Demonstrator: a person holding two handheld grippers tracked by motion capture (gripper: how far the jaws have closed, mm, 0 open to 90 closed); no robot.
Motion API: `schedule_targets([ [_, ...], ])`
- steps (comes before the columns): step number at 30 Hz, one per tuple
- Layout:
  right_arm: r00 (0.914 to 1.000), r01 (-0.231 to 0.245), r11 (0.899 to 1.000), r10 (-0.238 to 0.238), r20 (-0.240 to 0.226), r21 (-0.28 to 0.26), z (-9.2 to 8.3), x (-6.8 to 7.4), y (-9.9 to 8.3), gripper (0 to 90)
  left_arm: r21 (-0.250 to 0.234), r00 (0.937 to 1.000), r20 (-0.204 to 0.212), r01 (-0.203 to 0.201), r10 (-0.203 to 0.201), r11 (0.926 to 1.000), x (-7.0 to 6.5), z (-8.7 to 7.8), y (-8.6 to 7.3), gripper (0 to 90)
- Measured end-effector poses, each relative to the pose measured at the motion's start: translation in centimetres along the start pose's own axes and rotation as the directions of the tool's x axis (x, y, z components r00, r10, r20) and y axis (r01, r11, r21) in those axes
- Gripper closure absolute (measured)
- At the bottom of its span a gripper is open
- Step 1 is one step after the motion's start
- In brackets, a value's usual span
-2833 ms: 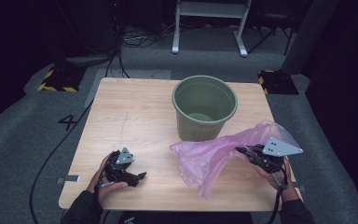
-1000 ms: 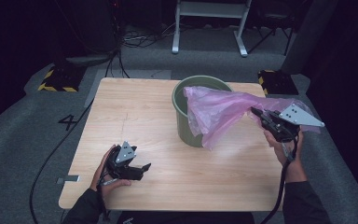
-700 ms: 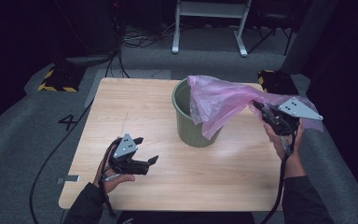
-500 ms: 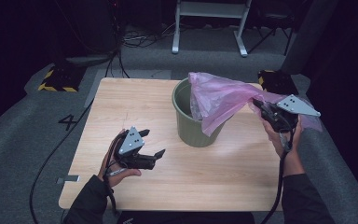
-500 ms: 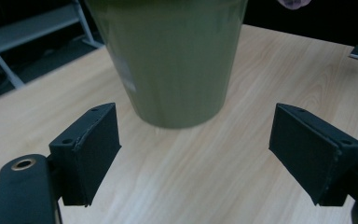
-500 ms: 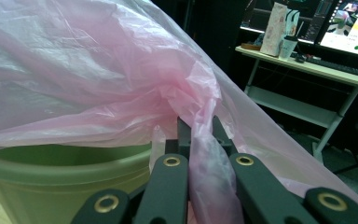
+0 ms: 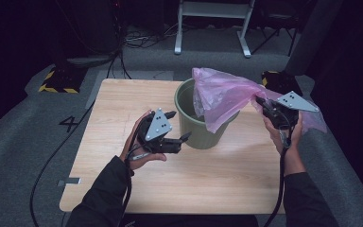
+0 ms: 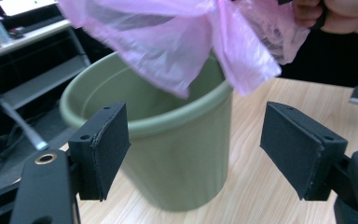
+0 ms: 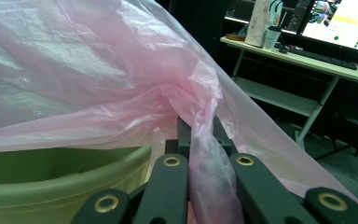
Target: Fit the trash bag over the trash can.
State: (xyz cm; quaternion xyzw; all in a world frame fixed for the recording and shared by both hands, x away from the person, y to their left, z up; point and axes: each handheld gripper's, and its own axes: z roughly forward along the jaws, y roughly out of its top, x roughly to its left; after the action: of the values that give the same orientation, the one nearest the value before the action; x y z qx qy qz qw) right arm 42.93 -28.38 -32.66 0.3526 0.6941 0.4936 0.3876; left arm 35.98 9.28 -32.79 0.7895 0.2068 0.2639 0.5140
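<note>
A green bucket (image 7: 196,118) stands at the back middle of the wooden table (image 7: 123,94). A pink plastic bag (image 7: 222,94) hangs over its rim and partly inside. My right gripper (image 7: 260,101) is shut on a bunched edge of the bag, to the right of the bucket and above the table. In the right gripper view the jaws (image 9: 200,130) pinch the pink film (image 9: 74,70) above the bucket rim (image 9: 51,182). My left gripper (image 7: 179,125) is raised just left of the bucket, open. Its jaws (image 8: 196,140) have just been closing a little with nothing between them; the bucket (image 8: 177,154) stands right ahead, under the bag (image 8: 182,42).
The person's right hand (image 8: 340,16) shows beyond the bucket. A white metal frame (image 7: 212,23) and cables lie on the floor behind the table. A desk with a monitor (image 9: 349,23) stands farther off. The table's front half is bare wood.
My left gripper rose off the table and moved right, up to the bucket's side. My right gripper shifted slightly, and the bag now hangs lower over the bucket's rim.
</note>
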Motion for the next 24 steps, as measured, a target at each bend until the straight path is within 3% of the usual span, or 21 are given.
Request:
schedule_targets([
  [4,1.0000,0.006,1.000,-0.005,-0.004,0.014,0.4,0.0,-0.1,88.7,0.031,0.9996,0.030,0.003,-0.004,0.9995,1.0,1.7,0.9,22.9],
  [8,0.9987,0.050,0.998,-0.051,0.010,0.039,0.7,0.6,0.0,88.2,0.029,0.9996,0.021,0.016,-0.016,0.9995,2.3,2.8,2.1,22.5],
  [10,0.9980,0.059,0.997,-0.060,0.019,0.044,0.8,0.7,0.1,88.2,0.019,0.9995,0.028,0.014,-0.015,0.9997,2.5,3.2,2.7,22.3],
  [13,0.9918,0.111,0.992,-0.114,0.056,0.062,1.1,1.3,0.0,88.2,0.033,1.0000,0.007,-0.001,0.001,0.9995,2.6,4.5,3.9,21.5],
  [16,0.9892,0.130,0.989,-0.134,0.058,0.068,1.2,1.8,0.0,88.1,0.038,0.9999,0.012,-0.009,0.009,0.9993,2.5,5.5,4.6,21.8],
  [17,0.9889,0.135,0.989,-0.139,0.053,0.067,1.3,2.0,0.0,88.0,0.037,0.9998,0.020,-0.006,0.005,0.9993,2.4,5.8,4.7,22.5],
  [19,0.9883,0.142,0.988,-0.145,0.046,0.068,1.4,2.3,-0.1,87.8,0.053,0.9998,-0.001,-0.018,0.018,0.9984,2.2,6.8,4.8,26.4],
  [21,0.9888,0.143,0.988,-0.145,0.035,0.066,1.5,2.4,-0.2,86.9,0.049,0.9991,0.040,-0.011,0.009,0.9987,2.4,7.3,4.7,26.8],
  [24,0.9898,0.142,0.989,-0.142,0.005,0.046,1.3,2.6,-0.3,86.0,0.063,0.9997,0.024,-0.005,0.003,0.9980,2.7,8.0,4.5,33.0],
])
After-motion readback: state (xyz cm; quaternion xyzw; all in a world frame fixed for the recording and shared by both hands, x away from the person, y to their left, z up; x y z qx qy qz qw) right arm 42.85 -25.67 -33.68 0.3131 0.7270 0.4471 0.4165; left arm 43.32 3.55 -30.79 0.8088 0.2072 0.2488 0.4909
